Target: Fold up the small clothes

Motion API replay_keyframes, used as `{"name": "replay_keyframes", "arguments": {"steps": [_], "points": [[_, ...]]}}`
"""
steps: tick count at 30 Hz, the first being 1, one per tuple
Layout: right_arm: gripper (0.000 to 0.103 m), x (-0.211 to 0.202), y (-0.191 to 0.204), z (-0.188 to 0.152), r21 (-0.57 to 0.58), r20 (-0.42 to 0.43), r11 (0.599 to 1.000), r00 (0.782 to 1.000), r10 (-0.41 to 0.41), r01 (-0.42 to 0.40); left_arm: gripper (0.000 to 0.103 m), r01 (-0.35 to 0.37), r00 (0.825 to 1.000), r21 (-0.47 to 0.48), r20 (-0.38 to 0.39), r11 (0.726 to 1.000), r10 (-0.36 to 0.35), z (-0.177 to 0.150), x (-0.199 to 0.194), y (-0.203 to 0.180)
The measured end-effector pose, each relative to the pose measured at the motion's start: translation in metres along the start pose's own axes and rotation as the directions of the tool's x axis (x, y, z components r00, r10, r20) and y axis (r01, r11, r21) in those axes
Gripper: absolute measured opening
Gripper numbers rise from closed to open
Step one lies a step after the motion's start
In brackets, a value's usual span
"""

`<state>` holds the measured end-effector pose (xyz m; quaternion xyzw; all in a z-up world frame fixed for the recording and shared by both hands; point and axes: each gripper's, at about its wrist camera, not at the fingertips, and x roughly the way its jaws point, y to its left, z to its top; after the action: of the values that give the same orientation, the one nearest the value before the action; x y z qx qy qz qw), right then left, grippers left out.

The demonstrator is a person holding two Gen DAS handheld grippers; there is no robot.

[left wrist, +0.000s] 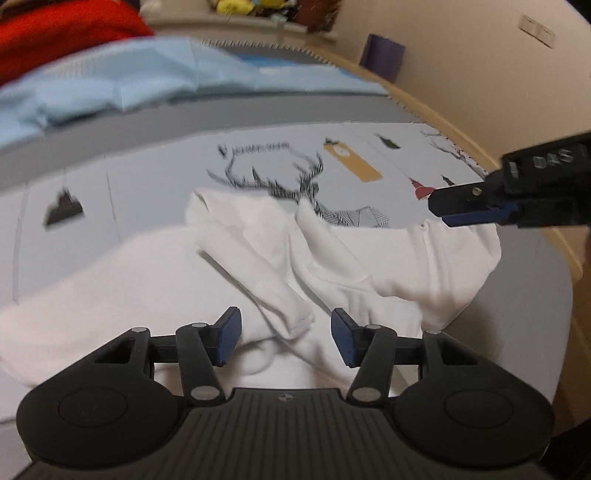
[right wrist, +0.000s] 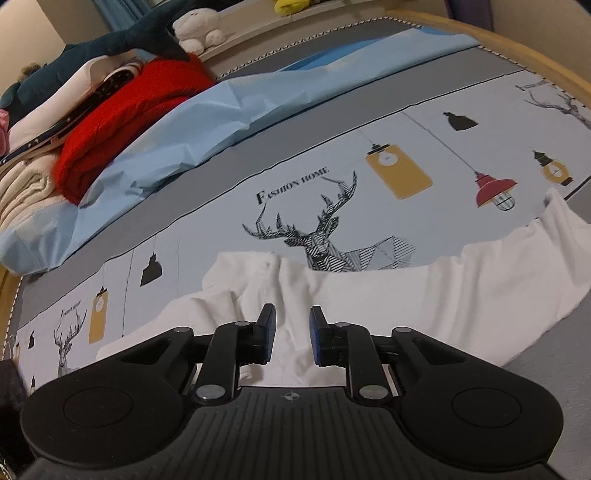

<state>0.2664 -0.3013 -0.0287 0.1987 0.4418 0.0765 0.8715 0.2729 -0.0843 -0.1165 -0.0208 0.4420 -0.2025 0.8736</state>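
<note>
A white garment lies partly folded on the printed bedsheet, with a sleeve folded across its middle. My left gripper is open just above the garment's near part, with the sleeve end between its blue pads; it holds nothing. My right gripper is open over the same white garment and holds nothing. The right gripper also shows in the left wrist view, at the garment's far right corner.
A light blue cloth lies across the far part of the bed, beside a red folded garment and a stack of other clothes. Plush toys sit on the ledge behind. The bed's wooden edge curves along the right.
</note>
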Motion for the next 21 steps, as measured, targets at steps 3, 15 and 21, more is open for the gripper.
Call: {"name": "replay_keyframes", "arguments": {"steps": [3, 15, 21], "points": [[0.021, 0.005, 0.004, -0.001, -0.007, -0.019, 1.000, 1.000, -0.001, 0.001, 0.047, -0.015, 1.000, -0.024, -0.016, 1.000, 0.014, -0.001, 0.014, 0.001], [0.021, 0.031, 0.027, -0.009, -0.096, -0.098, 0.995, 0.994, -0.045, 0.036, 0.007, -0.285, 0.955, -0.085, 0.054, 0.955, 0.290, 0.017, -0.088, 0.111], [0.021, 0.035, 0.049, -0.015, -0.149, -0.105, 0.989, 0.994, -0.043, 0.027, 0.007, -0.586, 0.799, -0.207, 0.015, 0.784, 0.601, -0.024, -0.184, 0.253]]}}
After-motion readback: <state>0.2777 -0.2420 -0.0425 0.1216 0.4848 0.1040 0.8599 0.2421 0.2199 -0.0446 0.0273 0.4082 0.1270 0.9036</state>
